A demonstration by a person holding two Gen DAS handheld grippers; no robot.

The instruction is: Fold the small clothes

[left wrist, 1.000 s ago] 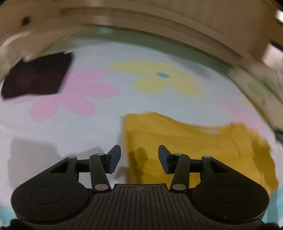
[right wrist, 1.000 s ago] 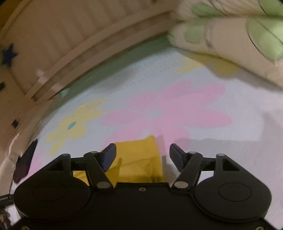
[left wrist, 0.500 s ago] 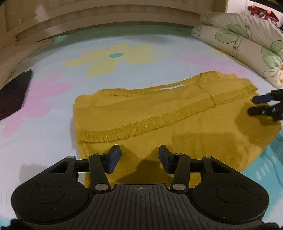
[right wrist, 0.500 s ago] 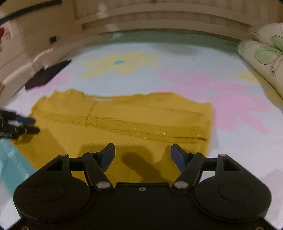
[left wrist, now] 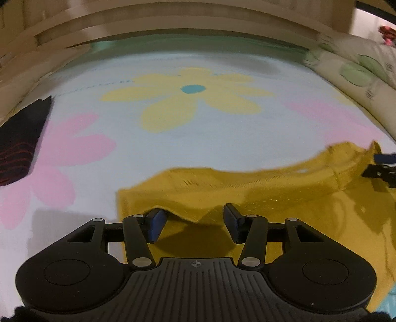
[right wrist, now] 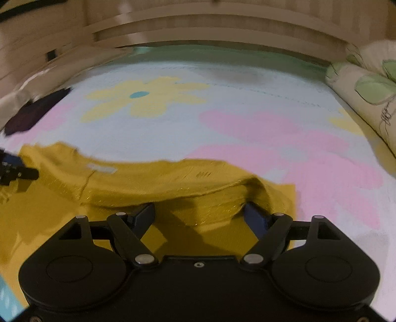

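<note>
A mustard-yellow knit top (left wrist: 259, 195) lies flat on the flowered bed sheet (left wrist: 173, 148), partly folded so a ribbed hem runs across it. My left gripper (left wrist: 194, 224) is open, low over its left end, and the cloth edge bunches up between the fingers. My right gripper (right wrist: 199, 218) is open over the top's right end (right wrist: 173, 188), where a fold of cloth rises against the right finger. Each gripper's tips show at the edge of the other's view.
A dark folded garment (left wrist: 19, 146) with red lines lies at the far left of the bed. Floral pillows (right wrist: 371, 99) are stacked along the right side. A wooden slatted headboard (left wrist: 185, 22) runs across the back.
Both grippers have dropped lower and closer to the yellow top's ends. The hem has lifted and bunched at the fingers. Both stay open.
</note>
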